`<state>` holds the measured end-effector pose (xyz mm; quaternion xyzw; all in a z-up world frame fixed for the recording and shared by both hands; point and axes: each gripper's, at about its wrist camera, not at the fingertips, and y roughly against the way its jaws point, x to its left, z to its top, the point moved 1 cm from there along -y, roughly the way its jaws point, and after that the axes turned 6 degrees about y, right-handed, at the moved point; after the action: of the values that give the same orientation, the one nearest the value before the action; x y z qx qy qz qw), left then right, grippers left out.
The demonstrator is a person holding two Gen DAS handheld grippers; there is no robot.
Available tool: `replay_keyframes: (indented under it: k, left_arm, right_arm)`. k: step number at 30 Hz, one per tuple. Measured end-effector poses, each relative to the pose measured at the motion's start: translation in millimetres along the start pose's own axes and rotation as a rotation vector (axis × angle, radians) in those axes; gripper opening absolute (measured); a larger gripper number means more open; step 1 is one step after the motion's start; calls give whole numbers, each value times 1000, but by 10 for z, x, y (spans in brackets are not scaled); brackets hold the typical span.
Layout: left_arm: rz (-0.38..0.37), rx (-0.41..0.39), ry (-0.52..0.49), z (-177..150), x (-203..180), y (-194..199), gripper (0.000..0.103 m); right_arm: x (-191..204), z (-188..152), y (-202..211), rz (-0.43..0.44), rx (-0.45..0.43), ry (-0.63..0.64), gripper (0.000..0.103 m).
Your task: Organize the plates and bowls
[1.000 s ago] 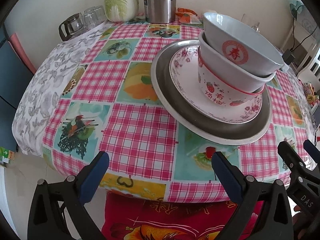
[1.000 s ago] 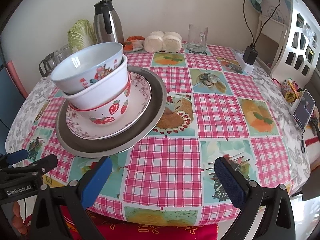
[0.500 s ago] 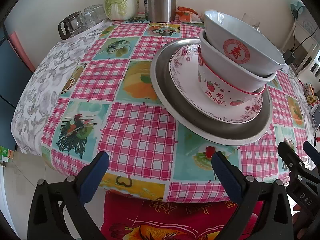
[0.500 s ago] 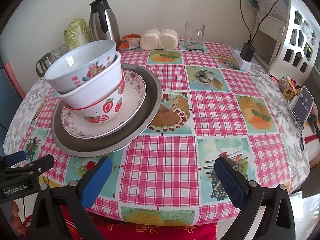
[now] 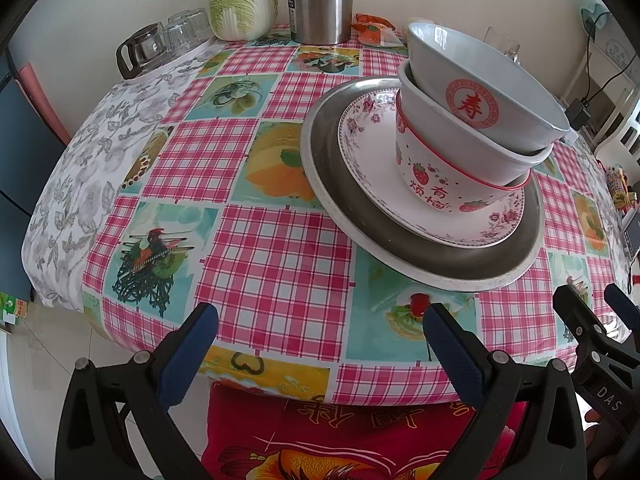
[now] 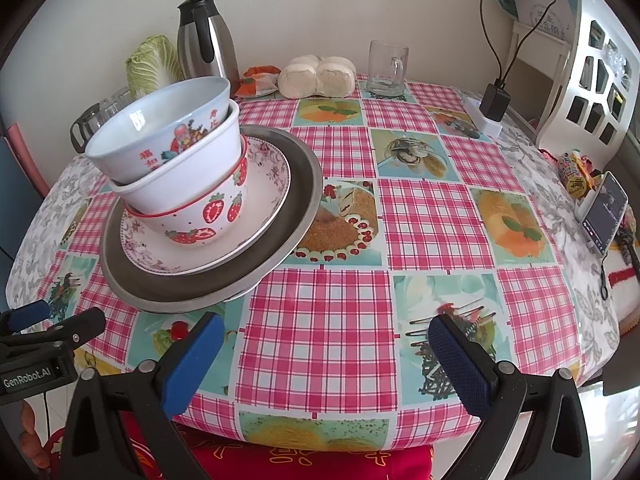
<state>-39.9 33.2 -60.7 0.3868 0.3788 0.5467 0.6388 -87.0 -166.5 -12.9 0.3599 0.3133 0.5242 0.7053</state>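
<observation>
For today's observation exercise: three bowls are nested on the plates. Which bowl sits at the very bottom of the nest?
The strawberry bowl, with red strawberries and a red rim line. It rests directly on the floral plate; the plain white bowl and the top bowl sit inside it.

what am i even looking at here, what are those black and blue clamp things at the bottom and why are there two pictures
Those clamps are two hand-held grippers; a person holds one in each hand, and each carries a wide-angle camera looking along its fingers. One picture is from the left gripper, the other from the right gripper. Both are open and hold nothing. On the checked tablecloth stands a stack: a metal plate, a floral plate, then a strawberry bowl, a white bowl and a blue bowl. Behind are a thermos, a cabbage, buns and a glass mug.
</observation>
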Motion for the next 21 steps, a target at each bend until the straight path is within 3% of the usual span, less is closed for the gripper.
replay_keyframes:
  k: [16, 21]
  left_arm:
    - [-17, 1, -5, -3, -17, 6, 102]
    - [-16, -37, 3, -6, -1, 80, 102]
  right_arm:
    - [1, -6, -9, -2, 5, 0, 103]
    - [-3, -9, -7, -1, 5, 0, 103]
